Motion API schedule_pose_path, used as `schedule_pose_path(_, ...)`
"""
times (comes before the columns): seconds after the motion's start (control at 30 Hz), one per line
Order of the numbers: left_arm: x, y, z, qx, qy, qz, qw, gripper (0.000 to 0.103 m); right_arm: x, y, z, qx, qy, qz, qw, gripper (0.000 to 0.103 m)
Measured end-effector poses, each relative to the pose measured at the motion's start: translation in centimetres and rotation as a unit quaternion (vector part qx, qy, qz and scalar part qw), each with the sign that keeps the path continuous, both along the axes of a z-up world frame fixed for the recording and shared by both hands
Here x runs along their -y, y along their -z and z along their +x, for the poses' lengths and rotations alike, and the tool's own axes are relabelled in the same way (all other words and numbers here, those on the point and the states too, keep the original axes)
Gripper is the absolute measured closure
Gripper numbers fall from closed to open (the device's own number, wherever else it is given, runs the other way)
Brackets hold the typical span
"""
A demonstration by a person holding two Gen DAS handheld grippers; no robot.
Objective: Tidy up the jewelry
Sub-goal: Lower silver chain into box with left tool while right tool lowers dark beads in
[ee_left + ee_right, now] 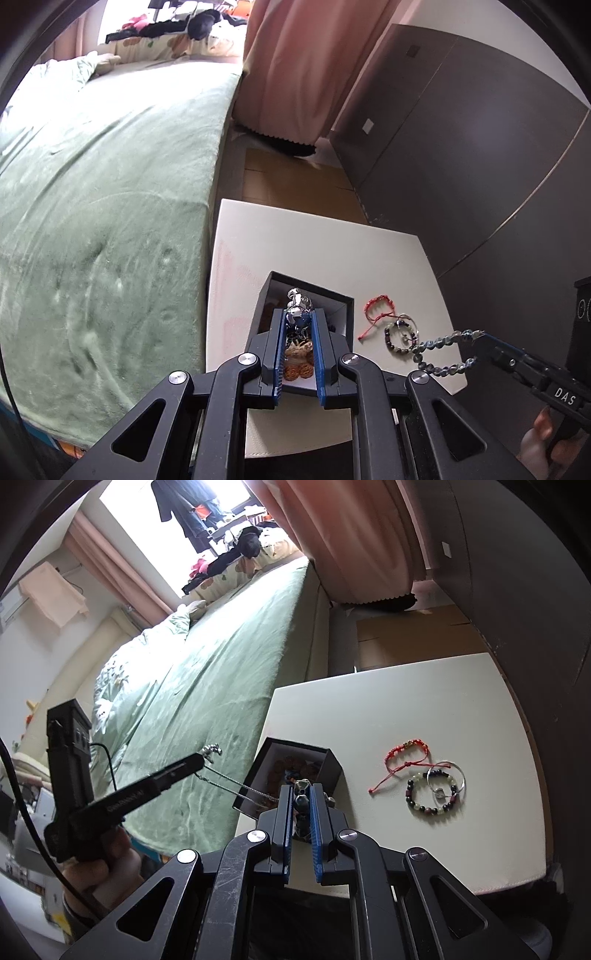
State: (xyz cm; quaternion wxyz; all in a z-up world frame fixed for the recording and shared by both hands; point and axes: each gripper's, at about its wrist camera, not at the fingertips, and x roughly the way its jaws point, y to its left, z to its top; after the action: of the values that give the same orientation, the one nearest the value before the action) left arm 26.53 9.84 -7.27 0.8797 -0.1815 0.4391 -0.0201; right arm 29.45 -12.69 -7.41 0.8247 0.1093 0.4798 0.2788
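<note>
A black open jewelry box (341,301) (330,766) stands on the white table (314,247) (424,709). My left gripper (298,315) is shut on a silver chain with metal beads (297,301), held over the box; the chain also shows in the right wrist view (229,784). My right gripper (300,792) is shut on a grey-blue bead bracelet (439,349), whose beads show between its fingers (301,805). Brown beads (297,363) lie in the box.
A red cord bracelet (406,753) (376,308), a mixed bead bracelet (430,797) (397,338) and a thin silver ring-shaped bangle (448,779) lie on the table right of the box. A green bed (103,206) is at left, a dark cabinet (480,166) at right.
</note>
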Motion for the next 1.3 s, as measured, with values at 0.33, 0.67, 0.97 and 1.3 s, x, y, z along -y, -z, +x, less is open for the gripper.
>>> schedule_pose_path(0.33,-1.4,-2.6,-1.5,0.032,-0.010,0.003,0.9994,0.089,-1.5,0.9,0.8,-0.010,-0.005,-0.002,1.000,0.093)
schedule_pose_path(0.67,0.1,1.4,1.0,-0.020,0.015,-0.026,0.9993,0.089,-1.5,1.5,1.1,-0.019,0.000,-0.002,1.000,0.093)
schedule_pose_path(0.97,-0.2,5.0,2.0,-0.071,0.004,-0.028,0.9971,0.089,-1.2,1.6,1.3,-0.023,0.003,-0.005,1.000,0.093)
schedule_pose_path(1.3,-2.6,3.7,0.4,-0.053,-0.023,-0.045,0.9973,0.057,-2.7,2.0,1.7,-0.029,-0.011,-0.002,1.000,0.093)
